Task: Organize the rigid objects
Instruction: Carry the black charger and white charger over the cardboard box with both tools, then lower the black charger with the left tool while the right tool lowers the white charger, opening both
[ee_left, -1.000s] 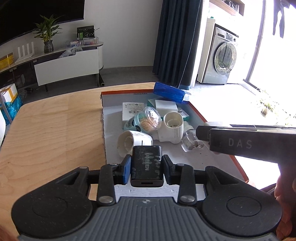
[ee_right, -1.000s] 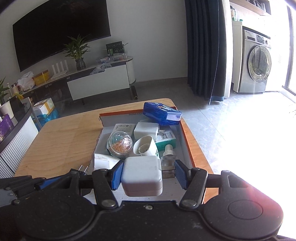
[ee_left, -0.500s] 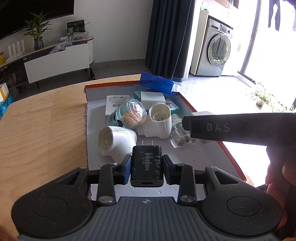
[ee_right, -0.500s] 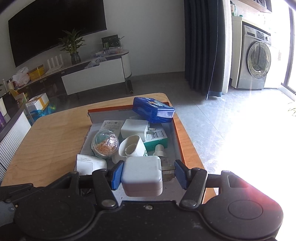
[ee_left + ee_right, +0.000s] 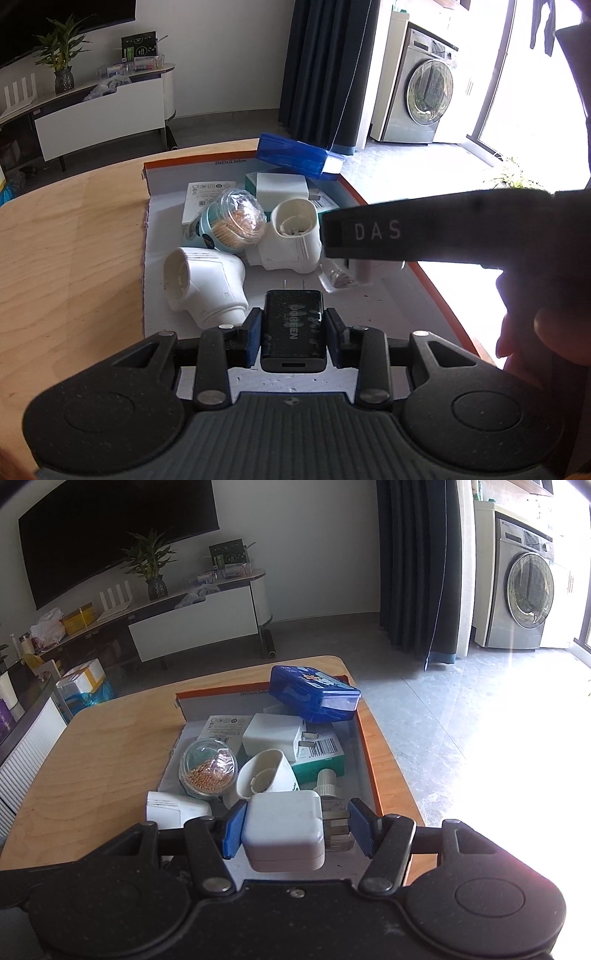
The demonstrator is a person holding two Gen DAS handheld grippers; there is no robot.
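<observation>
Black charger (image 5: 293,329): held between left fingers, prongs forward, above tray.
White charger (image 5: 283,835): clamped by right fingers, prongs rightward.
Blue case (image 5: 314,693): propped on tray's far rim.

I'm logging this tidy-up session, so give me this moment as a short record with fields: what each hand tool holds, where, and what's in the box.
left gripper: shut on a black charger, prongs pointing away
right gripper: shut on a white charger, prongs toward its right finger
position: both held over the near end of the box
box contents: blue case leaning on the far rim, round clear container, white plastic pieces, small cartons
surface: wooden table
</observation>
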